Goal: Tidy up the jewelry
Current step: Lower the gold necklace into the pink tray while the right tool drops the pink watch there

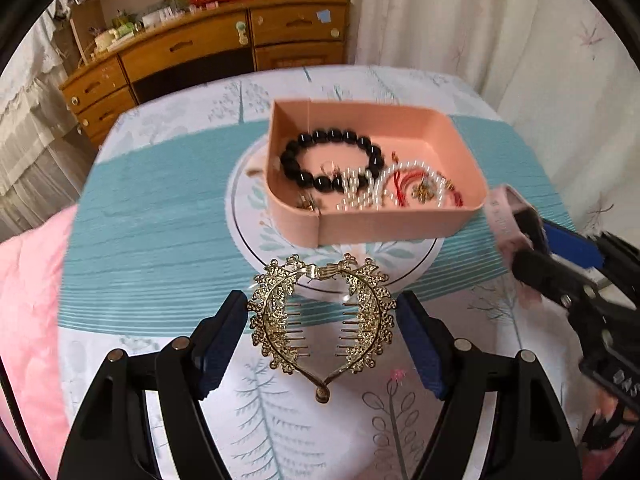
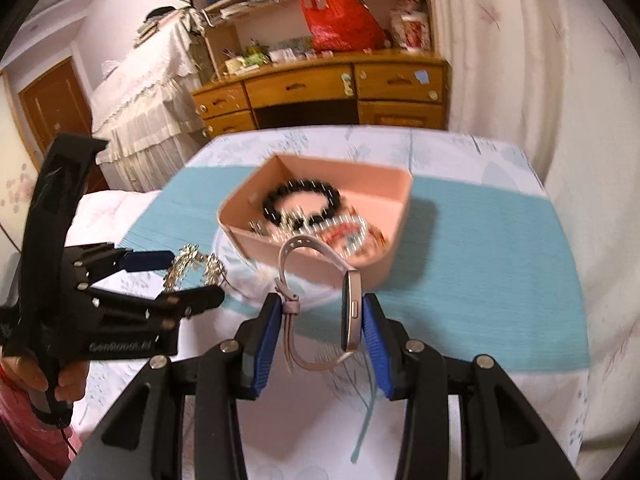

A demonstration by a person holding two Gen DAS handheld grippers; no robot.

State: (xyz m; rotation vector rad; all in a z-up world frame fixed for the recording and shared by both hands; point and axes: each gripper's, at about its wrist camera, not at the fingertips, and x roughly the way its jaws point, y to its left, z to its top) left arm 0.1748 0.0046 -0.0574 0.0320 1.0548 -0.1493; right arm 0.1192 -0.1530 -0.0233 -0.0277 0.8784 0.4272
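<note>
Right hand-held gripper (image 2: 320,332) clamped pink smartwatch (image 2: 351,312); left hand-held gripper (image 1: 322,332) gripped gold hair comb (image 1: 320,320); release each low inside pink tray (image 1: 400,224).

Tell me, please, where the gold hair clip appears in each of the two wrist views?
Left wrist: the gold hair clip sits low in the centre, between the left gripper fingers, in front of the pink tray.
Right wrist: the clip is at mid left, small, in the left gripper, left of the tray.
Shared landmark: the pink tray with the black bracelet.
</note>
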